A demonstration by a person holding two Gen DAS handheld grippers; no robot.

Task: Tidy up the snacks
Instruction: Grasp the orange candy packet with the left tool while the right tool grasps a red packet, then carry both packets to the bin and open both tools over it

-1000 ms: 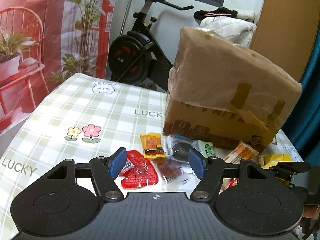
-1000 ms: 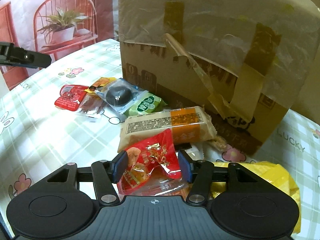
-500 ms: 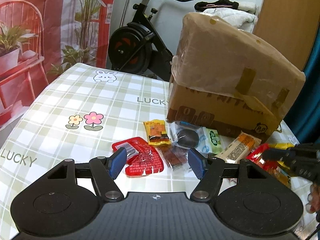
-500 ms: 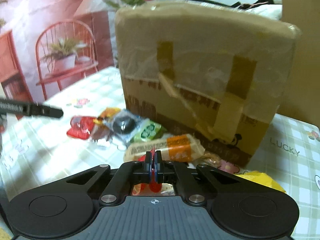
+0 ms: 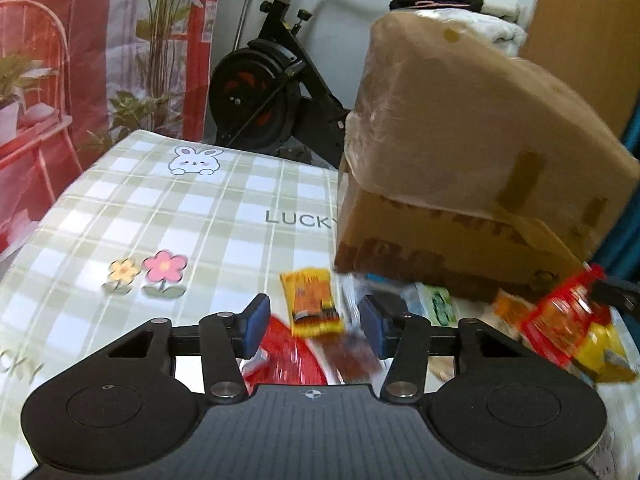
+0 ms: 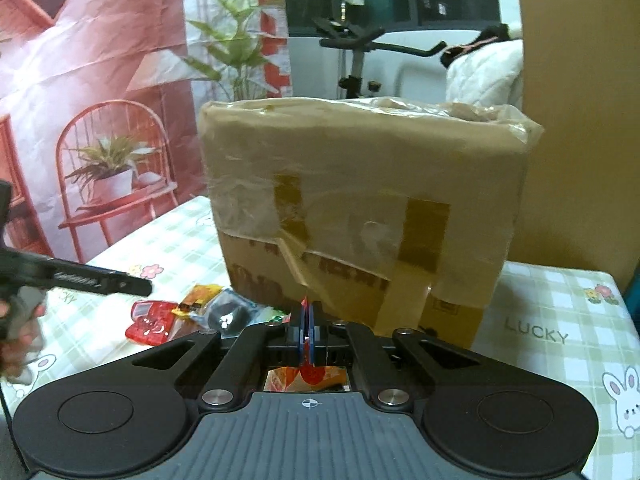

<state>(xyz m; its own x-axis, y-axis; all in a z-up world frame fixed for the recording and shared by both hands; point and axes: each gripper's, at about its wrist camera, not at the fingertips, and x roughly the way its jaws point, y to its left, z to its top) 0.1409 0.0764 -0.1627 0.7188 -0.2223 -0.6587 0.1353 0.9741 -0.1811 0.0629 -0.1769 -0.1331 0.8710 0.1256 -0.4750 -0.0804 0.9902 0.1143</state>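
A: R claw [image 6: 307,334] clamped on red pouch [image 5: 560,320], lifted clear of table [image 5: 200,208]. L claw [image 5: 312,326] has been narrowing, pads not yet on dark pack [image 5: 352,356].

B: Light, crinkly, slippery film, I'd judge. Pinch flat seam edge, not the middle.

Soft indoor light fell evenly, slightly dim; the snack packets [image 5: 316,312] smeared with motion blur in the left view; glare sheened the taped cardboard box [image 6: 360,208]; fisheye bending curved the counter [image 5: 168,216] edges; corners vignetted black.
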